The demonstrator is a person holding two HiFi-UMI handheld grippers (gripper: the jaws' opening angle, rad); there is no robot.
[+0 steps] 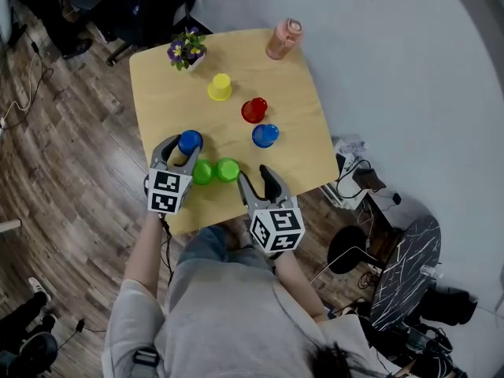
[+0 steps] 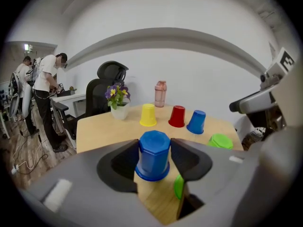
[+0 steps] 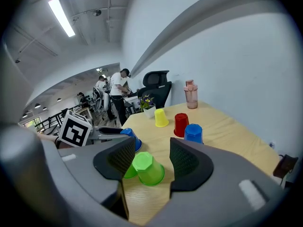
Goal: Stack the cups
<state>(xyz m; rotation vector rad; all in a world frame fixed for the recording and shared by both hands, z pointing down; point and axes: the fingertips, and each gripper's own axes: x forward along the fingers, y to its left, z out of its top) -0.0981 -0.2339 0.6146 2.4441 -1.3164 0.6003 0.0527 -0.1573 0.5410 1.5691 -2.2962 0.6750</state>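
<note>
My left gripper (image 1: 181, 150) is open around a blue cup (image 2: 154, 155) near the table's (image 1: 291, 93) front edge. Two green cups (image 1: 227, 169) sit just beside it, facing my open right gripper (image 1: 257, 181).

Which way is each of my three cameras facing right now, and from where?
Head view: on the person's head, steeply down on the wooden table; shows left gripper, right gripper, forearms, torso.
Left gripper view: on the left gripper, along its open jaws flanking an upturned blue cup, towards the wall; right gripper at right edge.
Right gripper view: on the right gripper, along its open jaws over a green cup; left gripper at left.
Shared: both gripper views show the yellow cup, red cup, pink bottle.
</note>
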